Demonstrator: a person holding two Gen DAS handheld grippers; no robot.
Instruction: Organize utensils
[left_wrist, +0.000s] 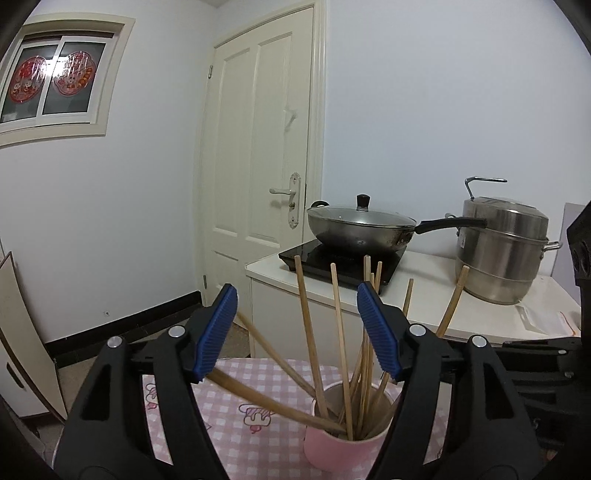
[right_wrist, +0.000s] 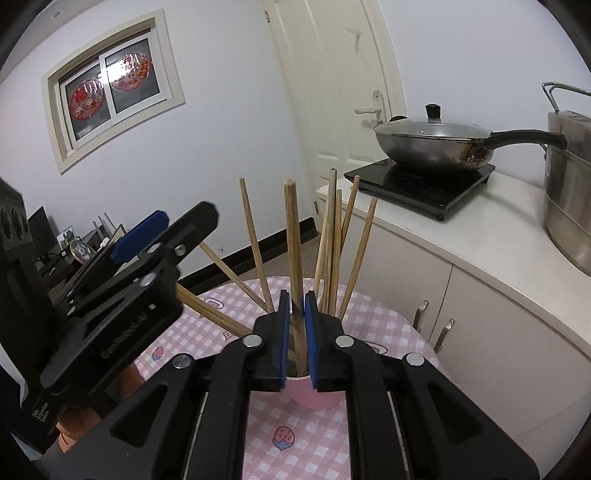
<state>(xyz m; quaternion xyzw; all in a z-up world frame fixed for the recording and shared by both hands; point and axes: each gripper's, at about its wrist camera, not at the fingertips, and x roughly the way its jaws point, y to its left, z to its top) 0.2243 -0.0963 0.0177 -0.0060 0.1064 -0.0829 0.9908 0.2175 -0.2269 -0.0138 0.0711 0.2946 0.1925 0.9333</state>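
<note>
A pink cup (left_wrist: 341, 448) stands on the desk (left_wrist: 258, 406), which has a pink checked cloth with strawberry prints, and holds a loose fan of wooden chopsticks (left_wrist: 345, 369); most stand steeply, while two lean far out over the rim toward the left. Behind, on a white counter (left_wrist: 480, 314), a lidded wok (left_wrist: 360, 230) sits on a black hob (left_wrist: 332, 262), and a steel steamer pot (left_wrist: 502, 251) stands beside it. The only writing is raised lettering on the side of the left tongs' black frame, too small to read surely. The left tongs (left_wrist: 297, 332) are released, their blue pads wide apart just above the cup, with several sticks rising between them untouched. The right tongs (right_wrist: 296, 336) are nearly closed over the cup, one chopstick (right_wrist: 293, 251) standing upright in the narrow gap; whether the pads press it cannot be told.
</note>
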